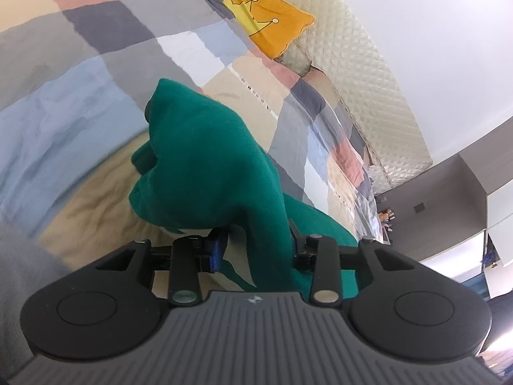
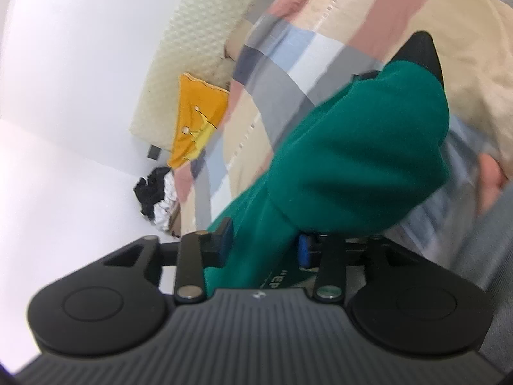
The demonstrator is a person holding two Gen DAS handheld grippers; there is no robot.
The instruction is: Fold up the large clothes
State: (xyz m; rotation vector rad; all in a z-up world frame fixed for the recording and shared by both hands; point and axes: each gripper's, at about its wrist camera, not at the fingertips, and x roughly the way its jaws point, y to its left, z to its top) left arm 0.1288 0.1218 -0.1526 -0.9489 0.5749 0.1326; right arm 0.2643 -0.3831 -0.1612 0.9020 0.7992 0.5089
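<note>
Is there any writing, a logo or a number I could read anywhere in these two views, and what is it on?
"EP": pale letters on a dark green patch of the green garment, low down between the right gripper fingers; the rest is hidden, so the word cannot be read whole.
Small emblem on the gripper body, in both views: too small to read.
Yellow pillow: a drawn crown, no words.
Dotted marks on the checked bedcover: too blurred to read.

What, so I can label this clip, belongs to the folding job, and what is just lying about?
Job: green garment, left gripper, right gripper.
Lying about: yellow pillow, checked bedcover, dark bundle.
</note>
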